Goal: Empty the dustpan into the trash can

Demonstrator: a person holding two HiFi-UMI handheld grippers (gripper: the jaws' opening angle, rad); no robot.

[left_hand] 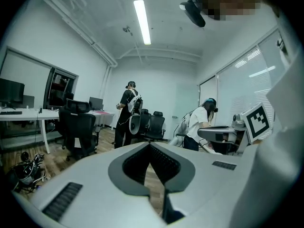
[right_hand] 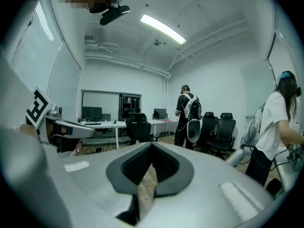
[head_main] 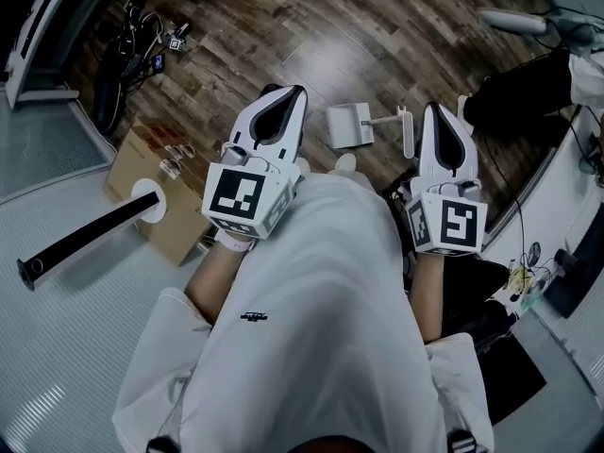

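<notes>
The dustpan point(head_main: 349, 125) lies on the wooden floor point(head_main: 311, 36), down between the two grippers, and neither touches it. In the head view its long axis runs nine to three o'clock, with the pan at nine and the handle point(head_main: 385, 121) at three. The handle ends just beside the right gripper point(head_main: 440, 119), so I'd judge that hand nearer. The left gripper point(head_main: 283, 97) sits at the pan's nine o'clock. Both pairs of jaws are together, holding nothing. I can't pick out a trash can.
</notes>
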